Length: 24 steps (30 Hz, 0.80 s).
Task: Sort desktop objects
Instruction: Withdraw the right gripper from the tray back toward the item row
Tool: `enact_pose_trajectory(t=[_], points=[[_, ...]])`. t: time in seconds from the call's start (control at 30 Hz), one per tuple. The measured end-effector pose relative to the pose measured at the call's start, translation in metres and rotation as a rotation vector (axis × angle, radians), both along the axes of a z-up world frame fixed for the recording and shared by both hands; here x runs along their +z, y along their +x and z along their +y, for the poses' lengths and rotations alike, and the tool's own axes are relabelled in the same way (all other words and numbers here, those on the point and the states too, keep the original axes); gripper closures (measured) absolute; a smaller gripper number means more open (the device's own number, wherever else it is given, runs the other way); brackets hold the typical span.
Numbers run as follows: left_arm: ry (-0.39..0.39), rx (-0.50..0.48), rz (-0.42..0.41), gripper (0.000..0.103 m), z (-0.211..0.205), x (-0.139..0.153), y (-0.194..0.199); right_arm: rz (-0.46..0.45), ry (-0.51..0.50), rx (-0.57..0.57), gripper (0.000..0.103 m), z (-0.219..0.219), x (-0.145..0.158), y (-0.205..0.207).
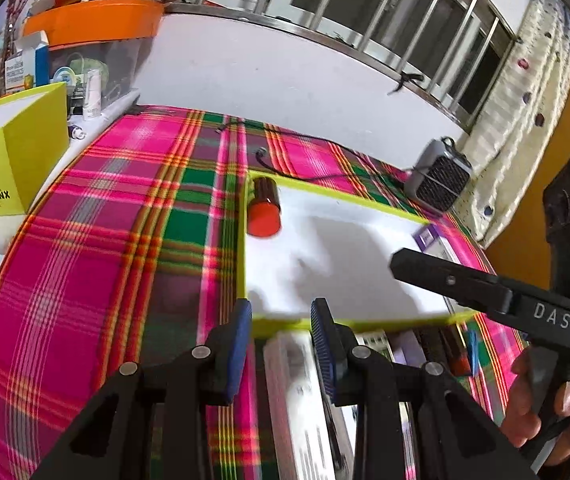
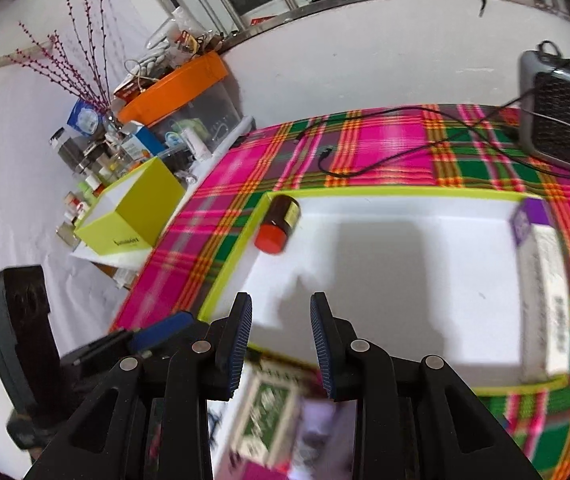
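A shallow tray (image 1: 345,280) (image 2: 405,288) with a yellow-green rim and white floor lies on the plaid cloth. In its far left corner a brown bottle (image 1: 263,208) (image 2: 279,220) with a red cap lies on its side. A purple-and-white box (image 1: 431,240) (image 2: 541,292) rests along the tray's right wall. My left gripper (image 1: 283,322) hovers open over the tray's near rim, above a white box (image 1: 293,400). My right gripper (image 2: 283,322) is open and holds nothing, over the near left of the tray, with a blurred green-and-white box (image 2: 269,412) below it.
A grey heater (image 1: 441,180) (image 2: 557,116) with a black cable (image 2: 385,160) stands behind the tray. A yellow-green box (image 1: 17,168) (image 2: 137,216), an orange-lidded bin (image 1: 93,20) and cluttered bottles stand at the left. Small items (image 1: 457,352) lie by the tray's near edge.
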<state>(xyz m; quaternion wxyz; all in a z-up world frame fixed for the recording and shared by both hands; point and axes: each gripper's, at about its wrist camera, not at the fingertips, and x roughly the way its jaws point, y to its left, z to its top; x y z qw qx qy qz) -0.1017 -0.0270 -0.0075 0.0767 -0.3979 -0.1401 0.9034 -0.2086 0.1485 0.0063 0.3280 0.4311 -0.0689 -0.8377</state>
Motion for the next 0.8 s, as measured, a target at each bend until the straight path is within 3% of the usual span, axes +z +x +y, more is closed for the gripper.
enact_pose_trajectory(t=[0.33,0.8], points=[[-0.023,-0.014,-0.016,0.070,0.001,-0.003,0.033,0.063,0.046,-0.074,0.071,0.047,0.003,0.040],[-0.049,-0.045,-0.060,0.070,0.013,-0.014,0.043,0.081,0.131,-0.196,0.071,0.098,-0.012,0.061]])
